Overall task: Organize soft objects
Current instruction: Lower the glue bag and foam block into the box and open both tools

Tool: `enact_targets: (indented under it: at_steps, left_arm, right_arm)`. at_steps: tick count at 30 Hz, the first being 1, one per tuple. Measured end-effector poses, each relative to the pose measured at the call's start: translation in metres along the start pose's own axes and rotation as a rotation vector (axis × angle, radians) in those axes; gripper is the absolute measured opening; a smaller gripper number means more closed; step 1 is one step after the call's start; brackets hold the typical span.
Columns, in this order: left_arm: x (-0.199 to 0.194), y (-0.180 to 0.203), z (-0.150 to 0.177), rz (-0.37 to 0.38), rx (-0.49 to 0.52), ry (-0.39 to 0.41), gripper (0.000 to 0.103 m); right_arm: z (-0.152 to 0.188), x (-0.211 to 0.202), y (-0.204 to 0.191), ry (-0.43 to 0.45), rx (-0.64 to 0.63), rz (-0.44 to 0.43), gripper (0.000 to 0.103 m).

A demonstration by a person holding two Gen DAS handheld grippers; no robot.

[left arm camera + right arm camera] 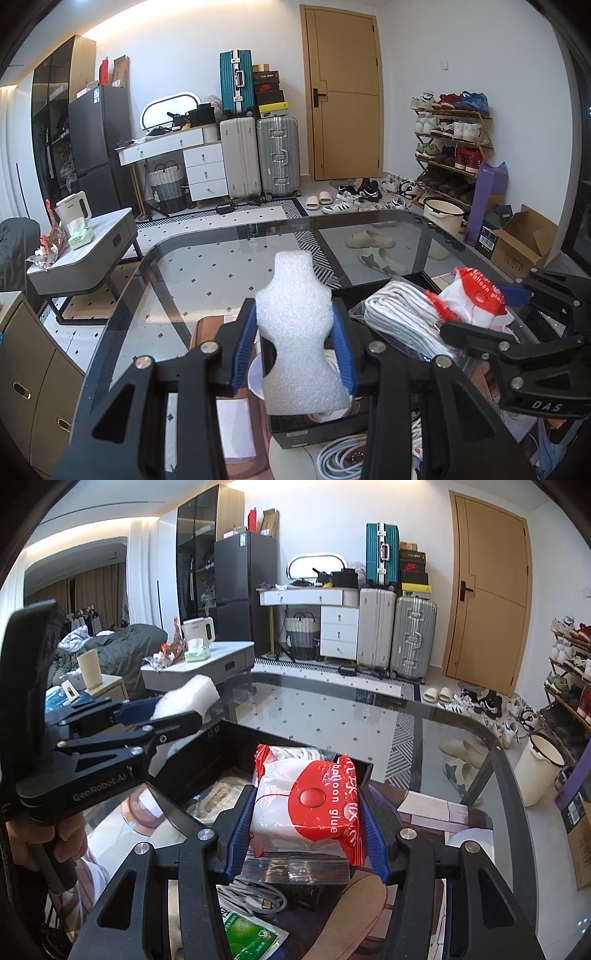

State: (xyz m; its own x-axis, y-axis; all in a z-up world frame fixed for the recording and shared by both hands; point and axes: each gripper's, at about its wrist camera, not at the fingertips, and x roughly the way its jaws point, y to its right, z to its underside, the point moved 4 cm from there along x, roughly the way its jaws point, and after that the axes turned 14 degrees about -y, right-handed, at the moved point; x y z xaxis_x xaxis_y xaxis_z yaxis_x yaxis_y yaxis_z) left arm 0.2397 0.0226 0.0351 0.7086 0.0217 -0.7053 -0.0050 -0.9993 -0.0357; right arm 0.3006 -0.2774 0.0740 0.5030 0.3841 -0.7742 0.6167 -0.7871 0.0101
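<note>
Both tongs at work above the glass table [207, 266]. My left gripper [293, 349] is closed partway on a white foam piece [295, 332], its blue pads pressing into the narrow waist of the foam so that the piece stands upright between them, over the near-left part of the black box [280, 746]. From the right wrist view the same foam [188, 698] shows at the left, pinched at the tip of that gripper [173, 710]. My right gripper [306, 821] is closed partway on a red-and-white packet [310, 805] printed "balloon glue", held by its two sides above the box. In the left wrist view this packet [476, 299] sits at the right, just beside a clear bag of white cords [399, 314] that rests in the box [369, 291]. A green sachet [251, 938] lies below my right gripper, near the frame's lower edge.
</note>
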Motion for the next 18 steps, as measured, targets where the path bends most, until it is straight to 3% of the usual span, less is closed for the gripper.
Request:
enact_targets:
  at_steps: [18]
  left_arm:
    - [0.026, -0.003, 0.003, 0.034, 0.012, -0.051, 0.038]
  right_arm:
    - [-0.019, 0.036, -0.003, -0.055, -0.014, -0.04, 0.053]
